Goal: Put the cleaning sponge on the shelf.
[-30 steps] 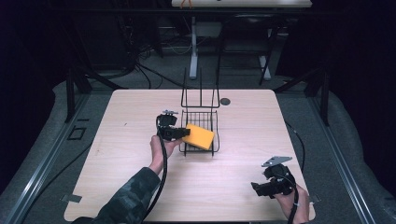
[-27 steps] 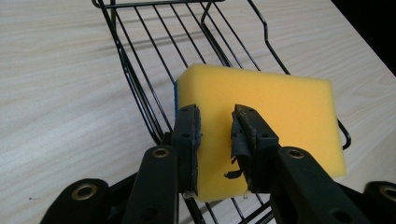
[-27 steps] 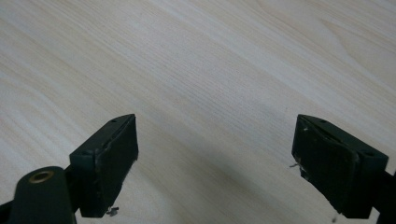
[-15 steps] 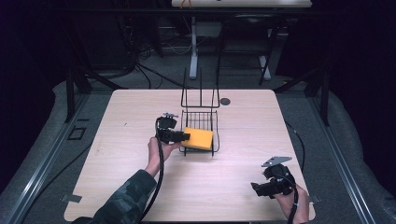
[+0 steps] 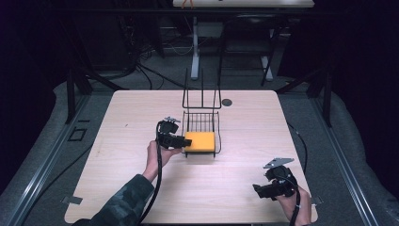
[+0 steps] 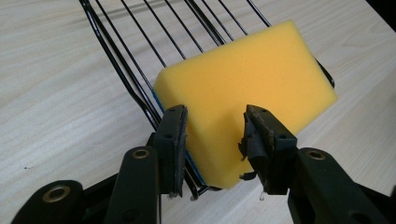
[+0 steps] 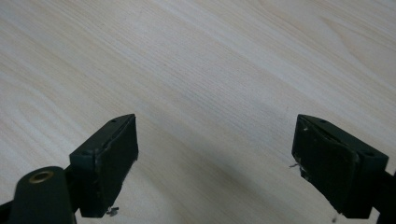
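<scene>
We see a bright yellow rectangular foam sponge [image 6: 247,93], plain on top, with a thin blue layer along its lower edge. It lies in a black wire basket [image 5: 201,123] made of thin parallel bars. Under both is a pale wooden table [image 5: 244,127] with a fine straight grain in light beige. A small dark round disc [image 5: 227,102] marks the tabletop. The left gripper [image 6: 212,135] and right gripper [image 7: 215,158] are matt black, each with a brass-coloured rivet. A camouflage-patterned sleeve [image 5: 123,200] is green and dark.

I count one sponge [image 5: 200,141], one wire rack [image 5: 201,117], one small dark disc [image 5: 227,102] near the table's [image 5: 131,188] far edge, and two grippers [image 5: 187,142] [image 5: 256,190].
</scene>
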